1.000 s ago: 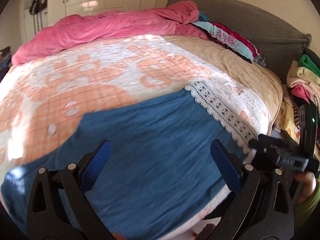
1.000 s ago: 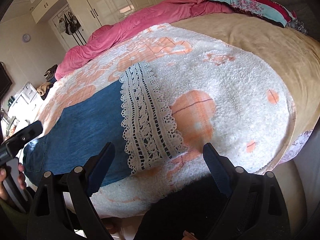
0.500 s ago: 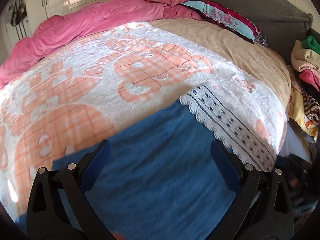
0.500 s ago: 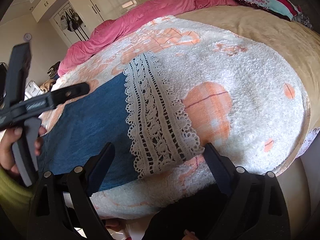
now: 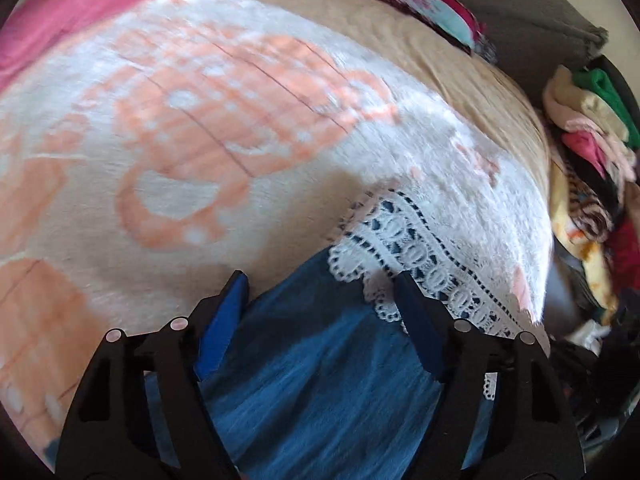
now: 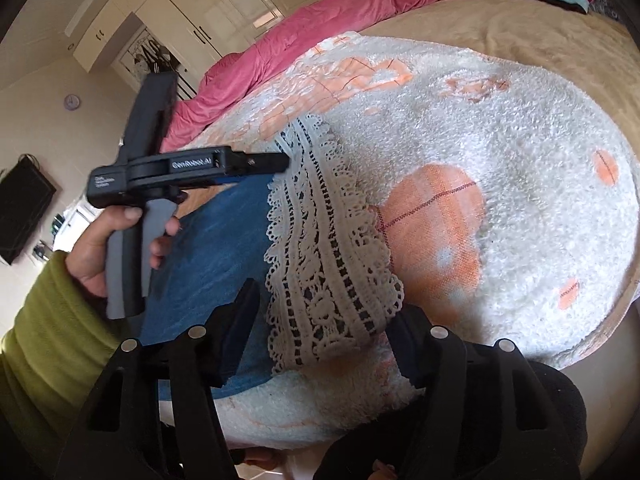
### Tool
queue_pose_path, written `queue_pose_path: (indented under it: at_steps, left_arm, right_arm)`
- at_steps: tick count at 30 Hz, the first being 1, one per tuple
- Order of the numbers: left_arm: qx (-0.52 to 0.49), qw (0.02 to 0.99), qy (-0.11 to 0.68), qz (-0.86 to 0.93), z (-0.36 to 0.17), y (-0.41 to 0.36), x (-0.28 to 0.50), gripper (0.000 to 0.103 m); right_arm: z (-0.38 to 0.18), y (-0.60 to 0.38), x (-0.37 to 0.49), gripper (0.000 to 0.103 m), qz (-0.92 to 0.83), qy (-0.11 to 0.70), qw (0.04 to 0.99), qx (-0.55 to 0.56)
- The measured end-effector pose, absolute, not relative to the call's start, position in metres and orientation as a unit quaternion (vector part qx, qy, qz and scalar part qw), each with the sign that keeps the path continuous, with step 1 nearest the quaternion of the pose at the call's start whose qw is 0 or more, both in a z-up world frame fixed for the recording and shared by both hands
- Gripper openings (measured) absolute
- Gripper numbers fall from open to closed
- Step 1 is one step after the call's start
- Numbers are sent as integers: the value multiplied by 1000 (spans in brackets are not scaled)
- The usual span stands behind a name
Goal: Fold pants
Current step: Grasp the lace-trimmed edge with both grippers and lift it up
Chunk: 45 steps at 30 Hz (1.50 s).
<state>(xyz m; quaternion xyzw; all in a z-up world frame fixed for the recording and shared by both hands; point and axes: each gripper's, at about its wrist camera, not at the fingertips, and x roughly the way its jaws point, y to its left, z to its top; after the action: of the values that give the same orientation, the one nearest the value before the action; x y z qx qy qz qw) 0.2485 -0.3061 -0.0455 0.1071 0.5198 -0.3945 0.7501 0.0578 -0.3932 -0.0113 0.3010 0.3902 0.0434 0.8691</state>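
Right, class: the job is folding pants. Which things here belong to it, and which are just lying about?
Job: blue pants, lace hem, left hand-held gripper, right hand-held gripper.

Lying about: pink duvet, clothes pile, wall clock.

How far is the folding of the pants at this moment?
Done: the blue pants lie flat on the blanket; no fold shows. In hand: both grippers, left and right, open, at the lace hem, nothing gripped. Left: grasping the hem and all the folding.
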Motion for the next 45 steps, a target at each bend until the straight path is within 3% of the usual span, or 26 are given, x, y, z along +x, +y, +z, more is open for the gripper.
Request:
queue_pose_path:
  at_steps: [1, 2, 4, 6, 8, 12, 15, 23, 32, 37, 39, 41, 45]
  left_arm:
    - [107, 747, 520, -401, -46, -307, 251, 67]
    - [104, 744, 519, -408, -46, -307, 253, 67]
    - [94, 737, 520, -421, -46, -308, 257, 66]
    - [96, 731, 518, -435, -46, -310, 255, 55]
    - [80, 720, 521, -452, -45, -311, 254, 35]
    - [73, 725, 519, -447, -48, -314, 252, 31]
    - [83, 727, 517, -444, -49, -314, 248, 20]
    - [82, 743, 503, -434, -31, -307, 241, 9]
    - [-8, 769, 455, -450, 24, -226, 231, 9]
    - [-47, 794, 442, -416, 34, -162, 223, 10]
    - [-49, 810, 453, -368, 26, -139, 223, 17]
    - [-48, 826, 475, -299, 14, -116, 222, 30]
    - [-151, 823, 474, -274, 2, -54, 206, 51]
  right_arm:
    - [-11, -394, 57, 45, 45, 388, 869, 302]
    - [-12, -393, 57, 39, 52, 387, 869, 304]
    - [-11, -393, 56, 38, 60, 387, 867, 307]
    - [-12, -394, 57, 38, 58, 387, 865, 313]
    - [-12, -392, 59, 38, 58, 388, 865, 314]
    - [-10, -387, 63, 38, 60, 387, 868, 305]
    - [-9, -381, 66, 26, 86, 387, 868, 299]
    - [-1, -374, 60, 23, 107, 367, 879, 287]
    - [55, -309, 50, 23, 190, 301, 911, 209]
    - [68, -252, 65, 23, 247, 306, 906, 157]
    - [62, -226, 73, 23, 261, 322, 901, 128]
    - [50, -204, 80, 23, 264, 344, 896, 97]
    - [22, -170, 83, 26, 256, 389, 884, 33]
